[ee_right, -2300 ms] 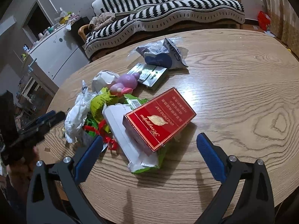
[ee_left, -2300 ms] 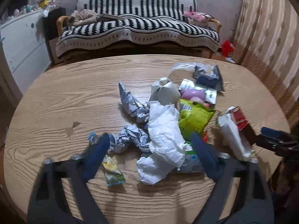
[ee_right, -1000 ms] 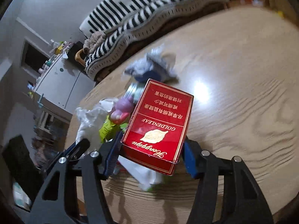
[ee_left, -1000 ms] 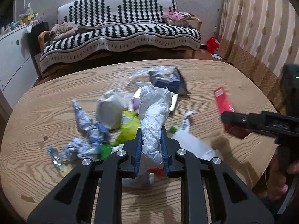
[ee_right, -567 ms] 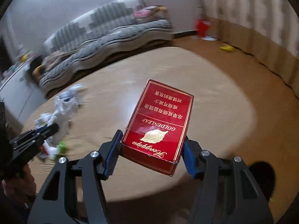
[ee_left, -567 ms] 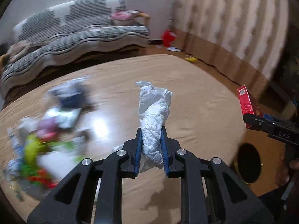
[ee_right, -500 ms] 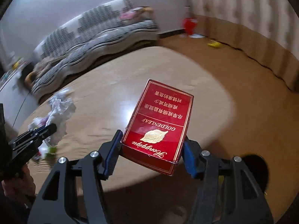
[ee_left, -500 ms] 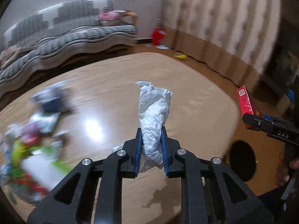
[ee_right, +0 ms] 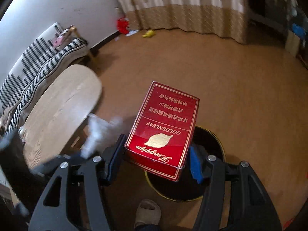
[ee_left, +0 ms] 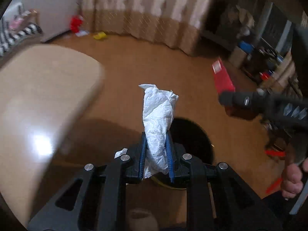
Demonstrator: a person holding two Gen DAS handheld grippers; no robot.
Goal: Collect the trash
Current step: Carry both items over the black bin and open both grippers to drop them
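Note:
My left gripper (ee_left: 156, 154) is shut on a crumpled white tissue (ee_left: 158, 115) that stands up between its blue pads. It hangs over the floor, just above a round black trash bin (ee_left: 194, 140). My right gripper (ee_right: 156, 159) is shut on a red cigarette box (ee_right: 165, 129) with gold print. It holds the box above the same black bin (ee_right: 209, 146). In the left wrist view the right gripper (ee_left: 231, 98) and the red box (ee_left: 223, 79) show at the right. In the right wrist view the tissue (ee_right: 100, 132) shows blurred at the left.
The wooden table (ee_left: 38, 100) lies to the left, also in the right wrist view (ee_right: 61, 107). A striped sofa (ee_right: 38, 57) stands beyond it. Curtains (ee_right: 182, 3) hang at the back, and red and yellow items (ee_right: 123, 25) lie on the floor. A slippered foot (ee_right: 147, 211) stands by the bin.
Both grippers have swung right, away from the table and its trash pile, out over the floor and above the black bin. Each keeps its hold.

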